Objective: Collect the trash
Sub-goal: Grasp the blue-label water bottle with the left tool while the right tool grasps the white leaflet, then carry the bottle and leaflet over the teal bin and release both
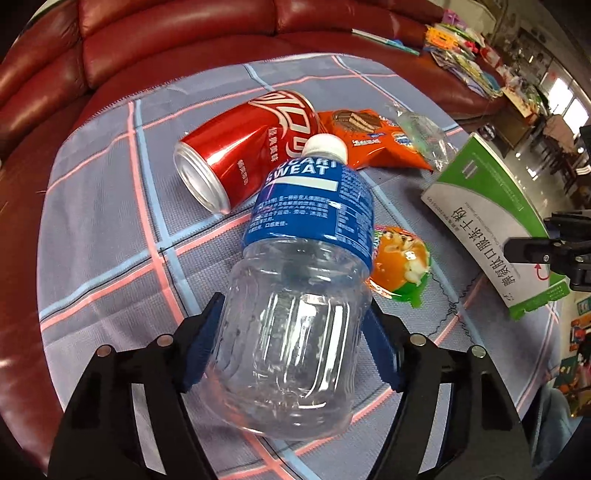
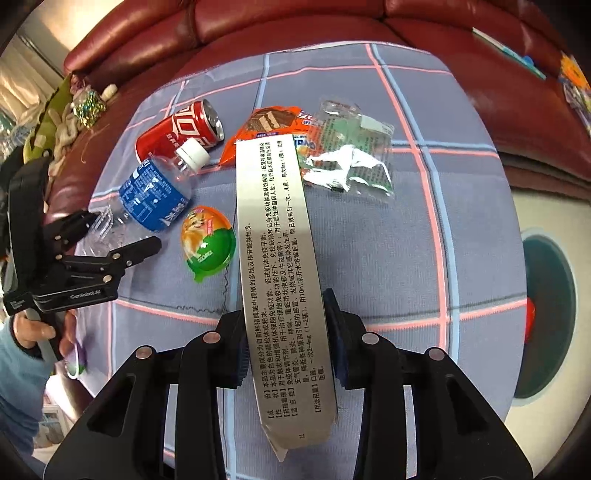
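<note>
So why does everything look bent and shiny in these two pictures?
Left wrist view: the fisheye lens bows the checked blue-and-pink tablecloth into a dome, with dark corners; window light glares on the red leather sofa and the clear plastic bottle with the blue label. Right wrist view: same bulging; the grey cardboard box looms large and stretched, and the crumpled clear wrapper glints.

Box (image 2: 280, 280) hides part of orange wrapper (image 2: 266, 122).

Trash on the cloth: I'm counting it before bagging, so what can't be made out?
- Orange snack wrapper: right wrist view, its lower part hidden behind the medicine box.
- Round jelly cup lid: left wrist view, its left edge hidden behind the plastic bottle.
</note>
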`<control>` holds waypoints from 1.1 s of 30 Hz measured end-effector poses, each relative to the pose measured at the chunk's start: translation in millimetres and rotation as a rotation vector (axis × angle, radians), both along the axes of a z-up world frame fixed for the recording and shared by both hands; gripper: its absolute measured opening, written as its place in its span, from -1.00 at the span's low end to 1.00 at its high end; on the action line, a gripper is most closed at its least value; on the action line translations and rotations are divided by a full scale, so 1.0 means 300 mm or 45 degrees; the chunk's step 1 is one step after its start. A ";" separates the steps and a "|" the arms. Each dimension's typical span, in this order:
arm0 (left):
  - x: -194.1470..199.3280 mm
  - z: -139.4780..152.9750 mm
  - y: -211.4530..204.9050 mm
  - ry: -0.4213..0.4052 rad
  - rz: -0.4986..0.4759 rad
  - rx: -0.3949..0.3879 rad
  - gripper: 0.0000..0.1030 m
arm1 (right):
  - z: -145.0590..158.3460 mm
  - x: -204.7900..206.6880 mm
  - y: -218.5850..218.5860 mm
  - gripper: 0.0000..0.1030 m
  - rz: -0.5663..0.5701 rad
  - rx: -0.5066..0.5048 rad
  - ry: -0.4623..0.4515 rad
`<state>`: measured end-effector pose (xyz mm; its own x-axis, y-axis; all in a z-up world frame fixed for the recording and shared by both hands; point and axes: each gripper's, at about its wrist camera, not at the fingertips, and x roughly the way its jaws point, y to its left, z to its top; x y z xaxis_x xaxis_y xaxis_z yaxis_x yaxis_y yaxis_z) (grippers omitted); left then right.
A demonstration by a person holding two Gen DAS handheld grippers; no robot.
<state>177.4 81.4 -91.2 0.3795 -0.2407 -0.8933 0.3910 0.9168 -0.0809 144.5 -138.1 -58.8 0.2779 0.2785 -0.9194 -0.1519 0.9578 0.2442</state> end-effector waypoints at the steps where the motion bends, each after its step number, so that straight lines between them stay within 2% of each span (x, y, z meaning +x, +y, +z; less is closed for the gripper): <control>1: -0.012 0.010 -0.004 -0.017 0.005 0.004 0.33 | 0.003 -0.005 -0.010 -0.31 -0.008 0.011 0.001; 7: -0.083 0.090 0.001 -0.080 0.072 -0.038 0.28 | 0.048 -0.036 -0.075 -0.31 -0.046 0.083 -0.038; 12: -0.127 0.104 0.011 -0.061 0.124 -0.078 0.26 | 0.053 -0.068 -0.122 -0.31 -0.063 0.121 -0.049; 20: -0.149 0.029 -0.047 0.069 0.101 0.026 0.28 | 0.030 -0.098 -0.161 -0.31 -0.074 0.164 -0.036; 22: -0.145 0.034 -0.065 0.066 0.087 0.057 0.47 | 0.028 -0.101 -0.166 -0.31 -0.073 0.174 -0.036; 24: -0.141 0.035 -0.078 0.066 0.076 0.075 0.47 | 0.024 -0.104 -0.174 -0.31 -0.076 0.182 -0.037; 26: -0.139 0.027 -0.086 0.078 0.070 0.084 0.41 | 0.021 -0.104 -0.179 -0.31 -0.080 0.185 -0.037; 27: -0.142 0.022 -0.087 0.081 0.070 0.090 0.23 | 0.018 -0.105 -0.182 -0.31 -0.082 0.183 -0.036; 33: -0.179 0.036 -0.098 0.044 0.100 0.074 0.21 | 0.012 -0.109 -0.198 -0.31 -0.091 0.193 -0.033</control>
